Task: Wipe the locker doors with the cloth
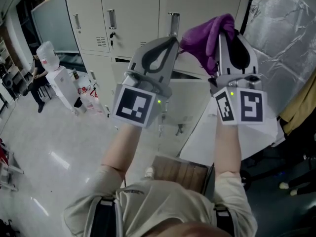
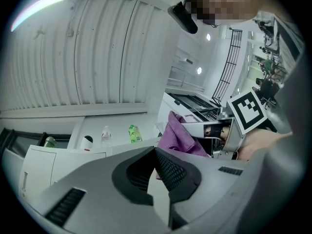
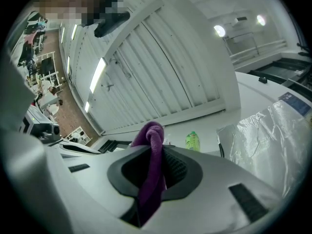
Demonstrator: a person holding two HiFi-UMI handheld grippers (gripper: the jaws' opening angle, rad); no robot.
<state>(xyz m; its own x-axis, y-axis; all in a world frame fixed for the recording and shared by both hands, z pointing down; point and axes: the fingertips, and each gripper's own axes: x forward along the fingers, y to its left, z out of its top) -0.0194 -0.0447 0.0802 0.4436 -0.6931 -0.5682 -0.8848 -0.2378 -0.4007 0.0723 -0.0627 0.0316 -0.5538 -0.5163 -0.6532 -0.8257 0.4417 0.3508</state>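
Right hand-held gripper [image 3: 153, 155]: jaws clamped on the purple cloth [image 1: 207, 33], which bunches out past the tips.
Left hand-held gripper [image 2: 156, 152]: jaw tips together, nothing between them.
Right forearm [image 1: 227, 147]: bare, stretched up and forward.
Left forearm [image 1: 123, 147]: bare, raised alongside, so the two grippers sit near each other at the same height.
Cloth: held up in front of the beige locker doors [image 1: 133, 9], drooping towards the left gripper; contact with a door cannot be told.
Right edge: crinkled plastic sheet [image 1: 281, 38].
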